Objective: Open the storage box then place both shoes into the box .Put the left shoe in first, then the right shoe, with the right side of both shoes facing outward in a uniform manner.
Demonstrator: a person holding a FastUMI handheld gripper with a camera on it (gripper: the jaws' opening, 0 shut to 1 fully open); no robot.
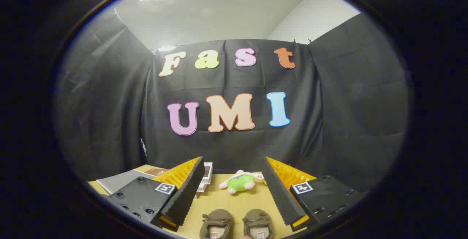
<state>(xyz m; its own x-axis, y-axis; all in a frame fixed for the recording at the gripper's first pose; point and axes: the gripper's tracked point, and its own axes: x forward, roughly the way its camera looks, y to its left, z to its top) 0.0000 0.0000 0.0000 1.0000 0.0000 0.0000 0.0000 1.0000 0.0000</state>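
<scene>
Shoes (237, 224) (pair, side by side) between spread tool (234, 191) fingers; plush toy (239, 182) beyond, table (219, 198) bare between.

The fisheye camera rode on the gripper (234, 191) and looked forward along its two wide-spread fingers, level with the tan wooden tabletop (234, 202) and aimed at the black cloth booth wall (234, 140) well beyond. It sat low and close to the pair of brown fabric shoes (237, 224) between the fingers; the green and pink plush toy (239, 182) lay farther ahead.
</scene>
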